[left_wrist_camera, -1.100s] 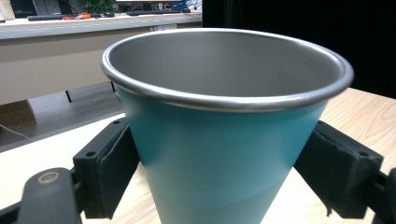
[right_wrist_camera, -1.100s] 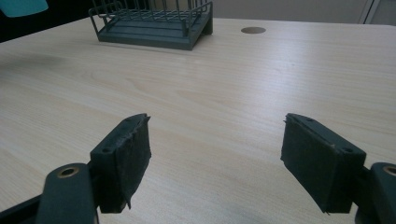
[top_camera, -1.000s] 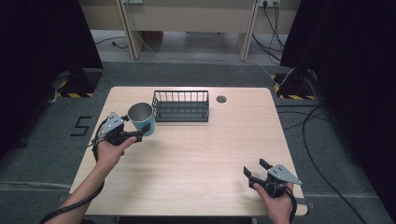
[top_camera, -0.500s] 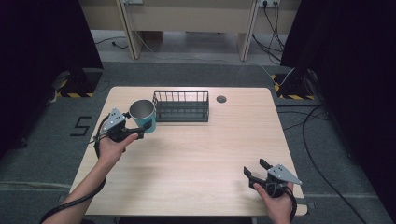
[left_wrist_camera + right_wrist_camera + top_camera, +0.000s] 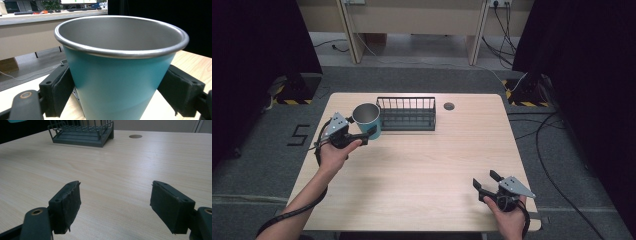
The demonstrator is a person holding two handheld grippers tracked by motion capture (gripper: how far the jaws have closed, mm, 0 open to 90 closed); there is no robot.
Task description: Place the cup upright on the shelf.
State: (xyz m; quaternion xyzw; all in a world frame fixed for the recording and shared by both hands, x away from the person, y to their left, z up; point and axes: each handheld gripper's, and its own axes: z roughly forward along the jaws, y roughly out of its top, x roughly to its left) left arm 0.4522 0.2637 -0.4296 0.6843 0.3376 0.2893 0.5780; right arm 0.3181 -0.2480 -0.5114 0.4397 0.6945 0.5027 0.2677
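Cup [image 5: 120,75]: light, stiff metal, probably slick; grip low on the wall.
Left tongs [image 5: 364,134]: pinching cup.
Right tongs [image 5: 120,205]: spread, idle.

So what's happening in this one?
A person works at a wooden table with a gripper in each hand. The left gripper is shut on a teal metal cup, fingers pressed on either side of it, right beside the left end of a black wire rack. The cup looks empty. The right gripper sits open near the table's front right corner, holding nothing.
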